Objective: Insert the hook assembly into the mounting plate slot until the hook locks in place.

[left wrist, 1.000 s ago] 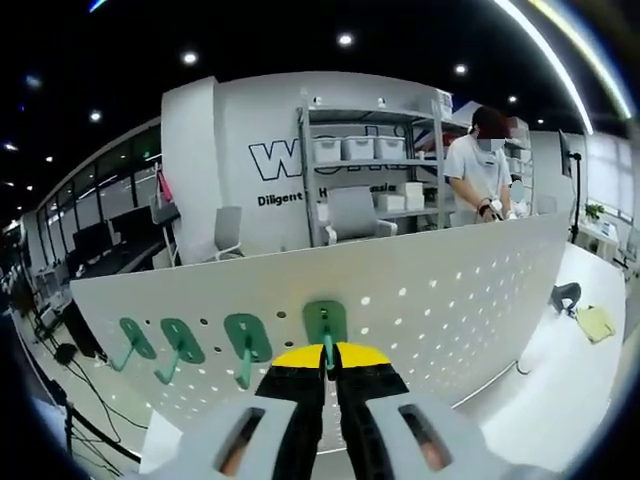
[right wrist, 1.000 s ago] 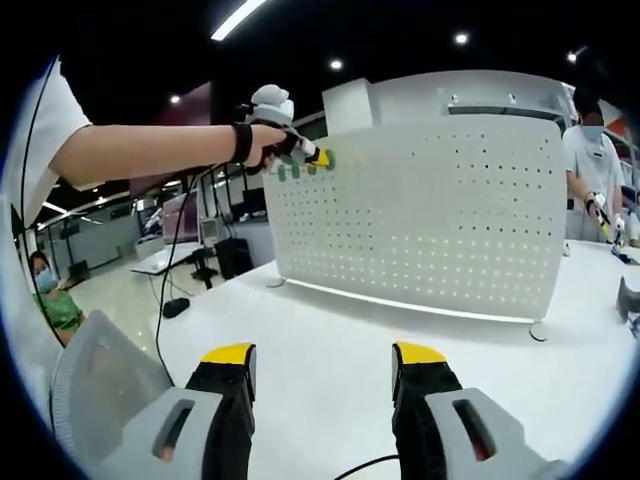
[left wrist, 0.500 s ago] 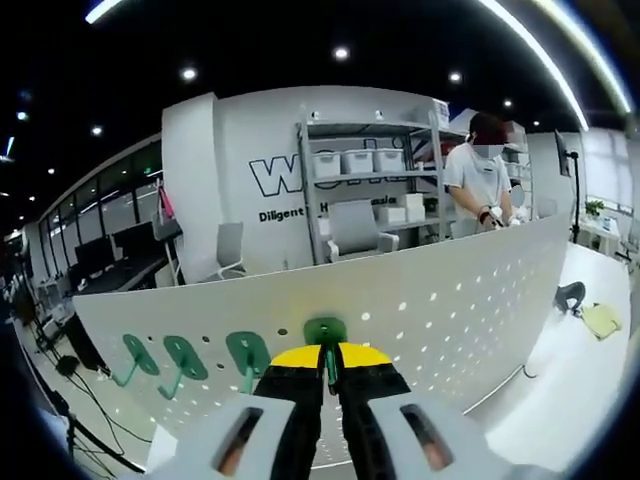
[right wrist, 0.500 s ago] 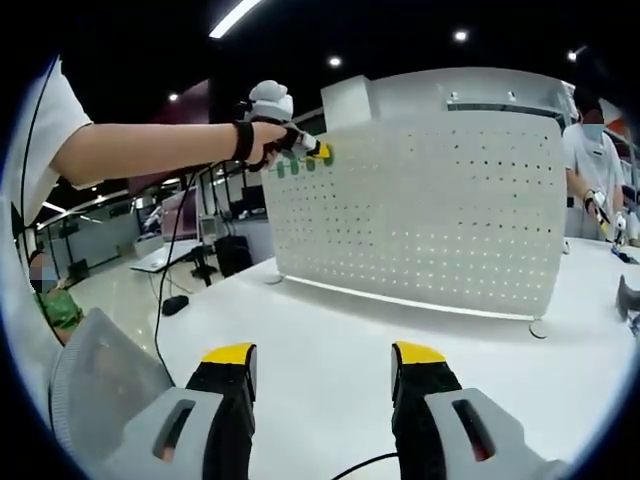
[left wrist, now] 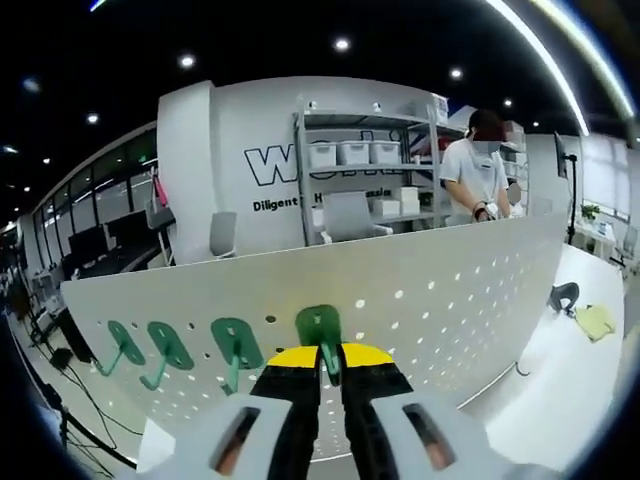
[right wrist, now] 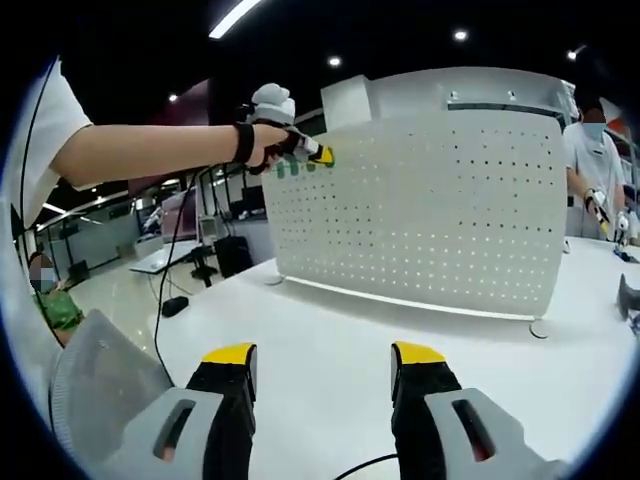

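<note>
Gripping the green hook [left wrist: 321, 330], the left tongs [left wrist: 324, 358] hold it against the board [left wrist: 440, 290] near its top edge; press straight in, keeping it level until it locks. Right tongs [right wrist: 322, 362] hang wide and empty over the desk [right wrist: 330, 320].

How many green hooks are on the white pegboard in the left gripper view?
4. Three hang in a row near the pegboard's top edge; the fourth hook sits between the left gripper's jaws.
</note>
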The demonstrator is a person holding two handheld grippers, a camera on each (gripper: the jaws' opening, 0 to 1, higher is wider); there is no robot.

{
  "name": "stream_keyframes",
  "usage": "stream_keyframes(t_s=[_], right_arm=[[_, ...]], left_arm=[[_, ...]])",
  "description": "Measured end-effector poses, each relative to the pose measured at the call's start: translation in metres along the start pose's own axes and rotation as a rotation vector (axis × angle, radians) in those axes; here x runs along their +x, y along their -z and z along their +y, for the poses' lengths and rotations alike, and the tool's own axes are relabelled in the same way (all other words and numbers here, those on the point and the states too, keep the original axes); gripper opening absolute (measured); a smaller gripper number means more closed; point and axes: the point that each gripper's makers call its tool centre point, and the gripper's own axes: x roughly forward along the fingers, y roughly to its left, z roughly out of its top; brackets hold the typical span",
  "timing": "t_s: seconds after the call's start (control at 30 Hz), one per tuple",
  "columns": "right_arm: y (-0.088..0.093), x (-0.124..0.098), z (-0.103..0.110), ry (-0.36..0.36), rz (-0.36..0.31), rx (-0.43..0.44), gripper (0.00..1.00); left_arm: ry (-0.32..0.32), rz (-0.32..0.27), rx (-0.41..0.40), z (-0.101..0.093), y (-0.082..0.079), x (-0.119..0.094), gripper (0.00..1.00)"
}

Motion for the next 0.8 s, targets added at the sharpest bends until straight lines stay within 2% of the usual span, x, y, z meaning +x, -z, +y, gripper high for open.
stream_keyframes(t_s=[0.07, 0.27, 0.63, 0.8], right_arm=[[0.001, 0.000, -0.001, 0.002, 0.004, -0.003, 0.55], [-0.004, 0.000, -0.001, 0.004, -0.006, -0.010, 0.55], [-0.012, -0.003, 0.004, -0.003, -0.002, -0.040, 0.57], [-0.017, -0.003, 0.008, -0.003, -0.002, -0.053, 0.58]], left_arm=[[0.005, 0.010, 0.002, 0.000, 0.001, 0.000, 0.09], [0.012, -0.021, 0.029, -0.001, -0.003, -0.004, 0.15], [0.043, -0.035, 0.048, -0.004, 0.002, -0.020, 0.23], [0.087, -0.058, 0.083, -0.016, 0.001, -0.030, 0.26]])
